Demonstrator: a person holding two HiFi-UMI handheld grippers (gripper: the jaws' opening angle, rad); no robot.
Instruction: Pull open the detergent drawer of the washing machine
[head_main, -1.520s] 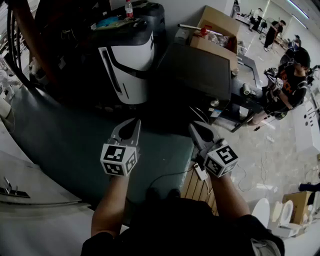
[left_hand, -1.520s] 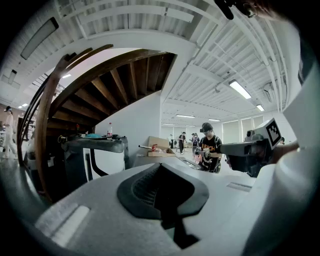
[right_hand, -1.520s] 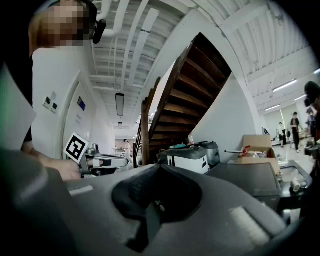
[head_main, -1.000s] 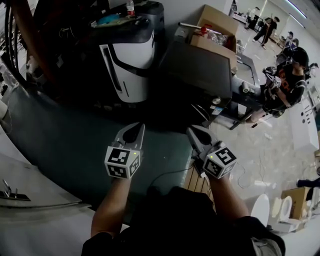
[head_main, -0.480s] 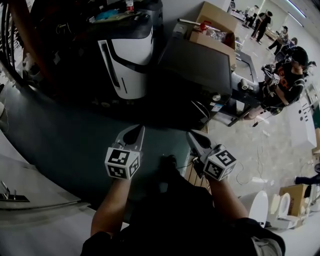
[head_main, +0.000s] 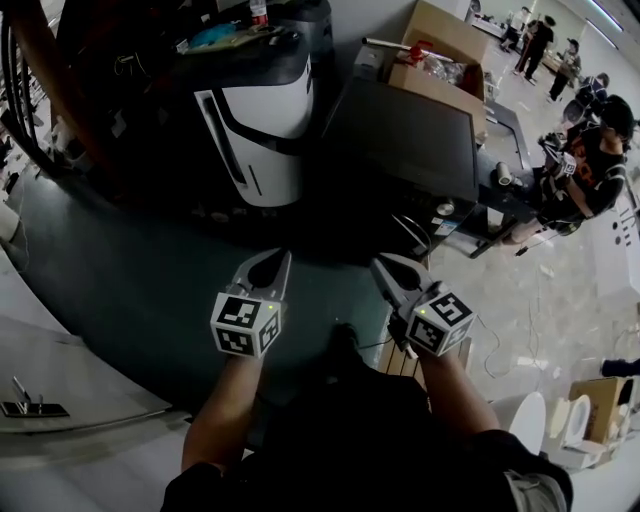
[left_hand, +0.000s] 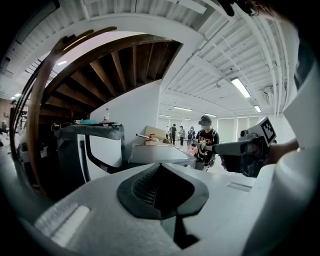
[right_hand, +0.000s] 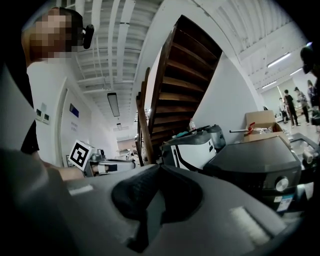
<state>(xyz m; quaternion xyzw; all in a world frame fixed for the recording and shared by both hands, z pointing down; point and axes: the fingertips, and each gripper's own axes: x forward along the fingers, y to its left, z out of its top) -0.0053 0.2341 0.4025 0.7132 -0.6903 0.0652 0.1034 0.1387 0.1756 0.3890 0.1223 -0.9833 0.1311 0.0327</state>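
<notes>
The dark washing machine (head_main: 410, 135) stood well ahead of both grippers, its front with the dial (right_hand: 282, 183) turned toward the head view's lower right; its detergent drawer could not be made out. The jaws of the left gripper (head_main: 283, 254) and the right gripper (head_main: 379, 263) were fully closed on nothing.

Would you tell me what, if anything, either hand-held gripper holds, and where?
Nothing; left hand-held gripper and right hand-held gripper are both shut, empty.
</notes>
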